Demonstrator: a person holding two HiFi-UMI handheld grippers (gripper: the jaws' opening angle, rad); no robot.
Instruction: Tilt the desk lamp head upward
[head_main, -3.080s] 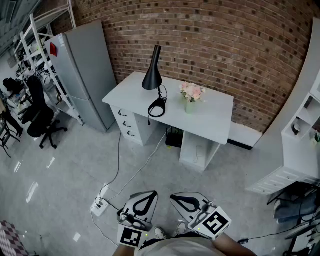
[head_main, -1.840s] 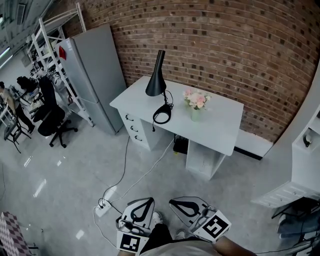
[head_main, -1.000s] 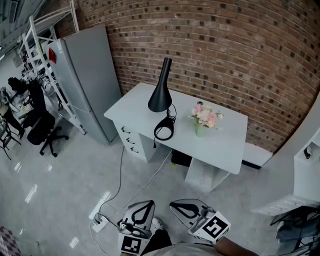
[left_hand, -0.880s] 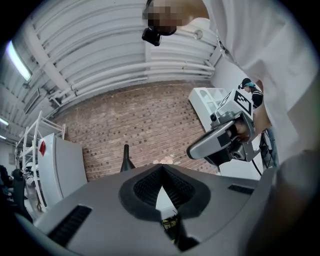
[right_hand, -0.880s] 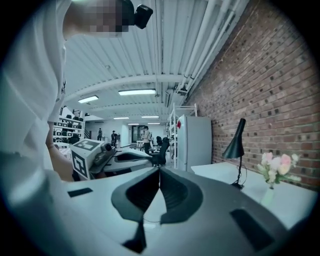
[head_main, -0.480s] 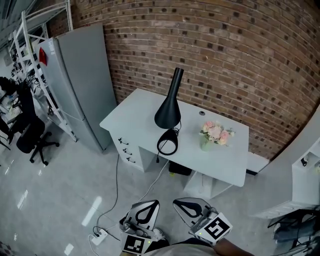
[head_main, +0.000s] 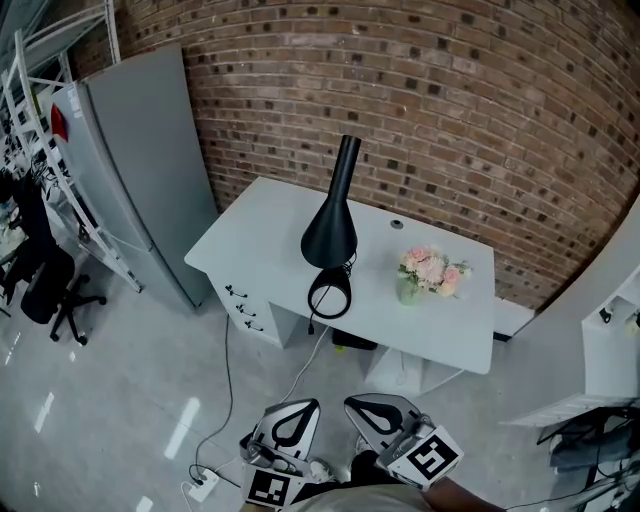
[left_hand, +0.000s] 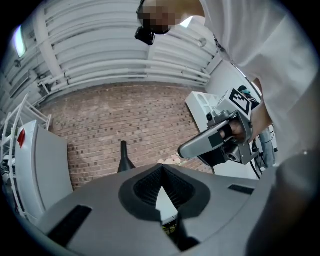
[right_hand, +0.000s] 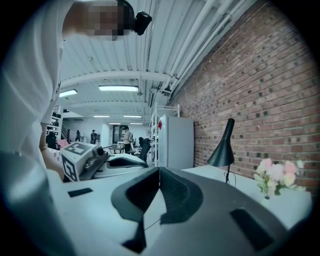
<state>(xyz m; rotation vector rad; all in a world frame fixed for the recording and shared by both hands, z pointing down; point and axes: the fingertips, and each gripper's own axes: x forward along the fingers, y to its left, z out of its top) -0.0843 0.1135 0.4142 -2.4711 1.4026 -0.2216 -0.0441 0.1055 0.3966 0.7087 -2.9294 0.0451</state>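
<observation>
Left gripper (head_main: 300, 408) and right gripper (head_main: 358, 405): both with jaws pressed together, nothing between them, held low in front of the person over the floor, well apart from the table (head_main: 255, 235). The desk lamp (head_main: 329, 235) stands near the table's front edge, its black cone head hanging over a ring base (head_main: 330, 297). A vase of flowers (head_main: 428, 272) stands to its right. Judged handling: the head looks light, rigid and smooth, probably turning on a stiff joint. The narrow upper taper offers the surest hold, and the other gripper should steady the ring base, which may slide or tip.
</observation>
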